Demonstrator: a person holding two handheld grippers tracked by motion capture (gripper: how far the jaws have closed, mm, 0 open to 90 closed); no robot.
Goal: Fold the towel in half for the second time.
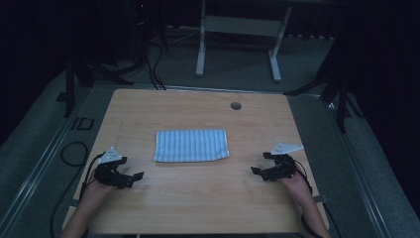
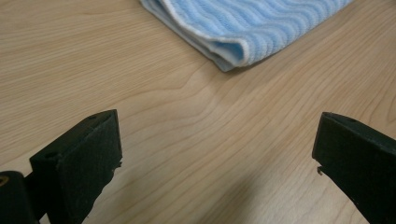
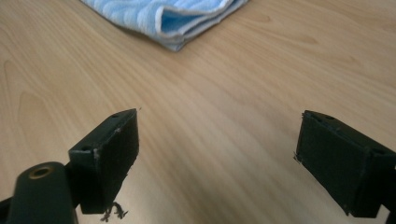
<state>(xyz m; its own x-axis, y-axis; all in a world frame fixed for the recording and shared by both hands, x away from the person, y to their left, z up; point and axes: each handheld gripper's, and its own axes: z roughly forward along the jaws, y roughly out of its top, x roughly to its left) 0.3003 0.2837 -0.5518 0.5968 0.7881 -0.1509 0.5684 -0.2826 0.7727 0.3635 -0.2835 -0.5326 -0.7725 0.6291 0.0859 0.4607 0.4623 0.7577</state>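
High view: wooden table; folded blue-and-white striped cloth lying flat at its centre. Left gripper near the left edge, right gripper near the right edge, both well apart from the cloth, each held by a hand.

Left gripper view: jaws spread wide, nothing between them; a folded corner of the cloth ahead on the table.

Right gripper view: jaws spread wide, empty; cloth corner ahead, untouched.

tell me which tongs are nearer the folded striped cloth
Left, though only slightly. The left tongs sit off the cloth's near left corner; the right tongs sit a little farther off its near right corner.
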